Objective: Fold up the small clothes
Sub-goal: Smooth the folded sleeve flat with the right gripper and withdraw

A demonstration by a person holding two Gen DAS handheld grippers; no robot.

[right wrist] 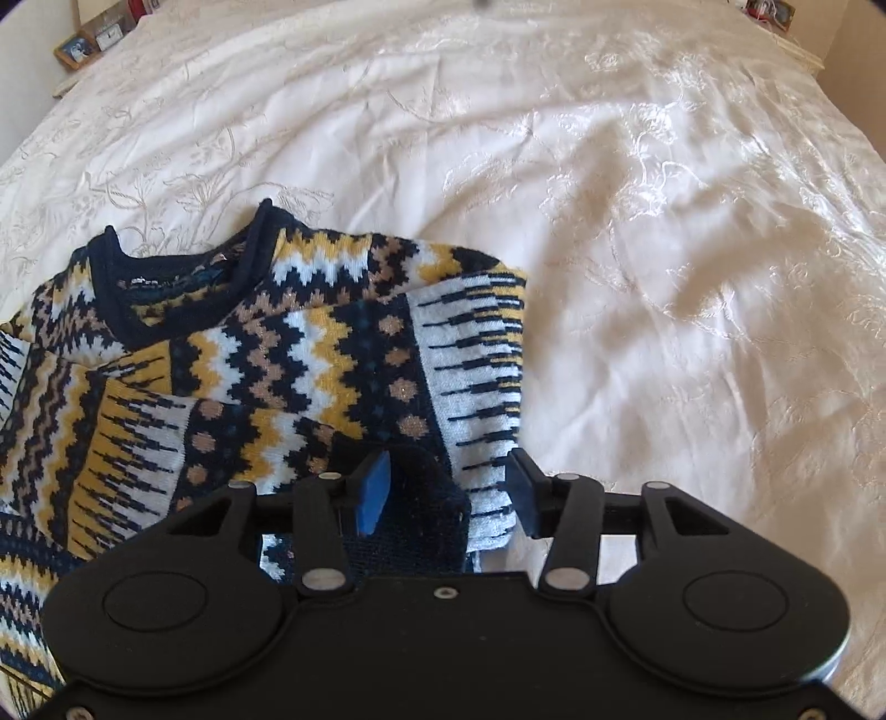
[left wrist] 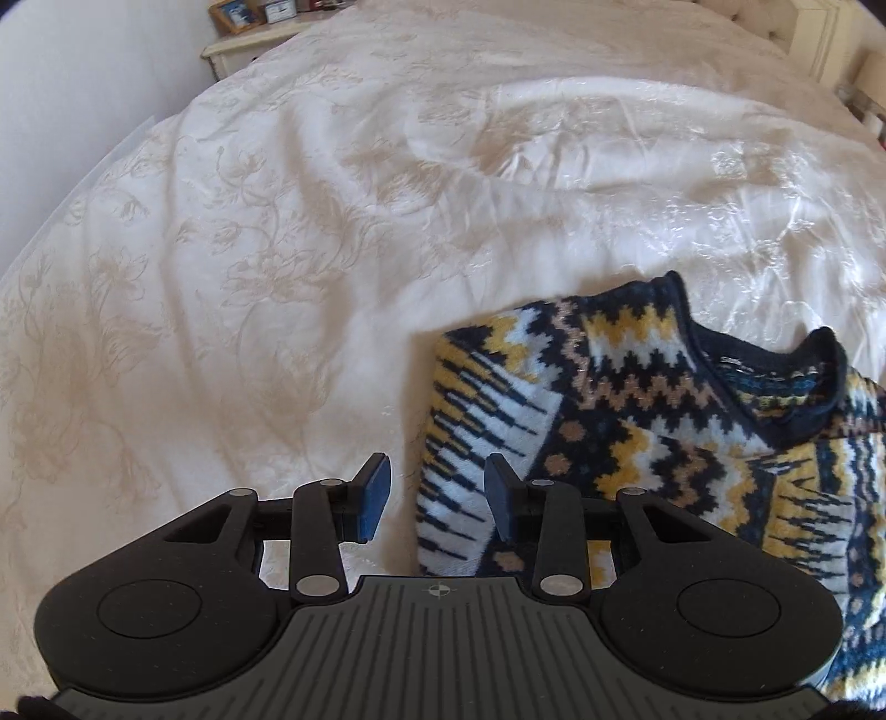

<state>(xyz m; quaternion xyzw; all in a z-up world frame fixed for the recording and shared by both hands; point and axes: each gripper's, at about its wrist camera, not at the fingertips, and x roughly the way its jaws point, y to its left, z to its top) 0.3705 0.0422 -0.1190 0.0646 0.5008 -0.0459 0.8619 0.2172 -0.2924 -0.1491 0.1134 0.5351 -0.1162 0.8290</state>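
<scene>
Sweater (right wrist: 310,354): lying between my tongs, collar pointing away.
Left tongs (left wrist: 437,495): gaping wide at its folded edge.
Right tongs (right wrist: 451,493): gaping wide, straddling the cuff (right wrist: 410,515), nearer.

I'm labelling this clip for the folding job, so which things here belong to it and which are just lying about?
Part of the job:
- patterned sweater, sleeves folded in
- left gripper, open
- right gripper, open
- bedspread, the folding surface

Lying about:
- picture frame
- nightstand
</scene>
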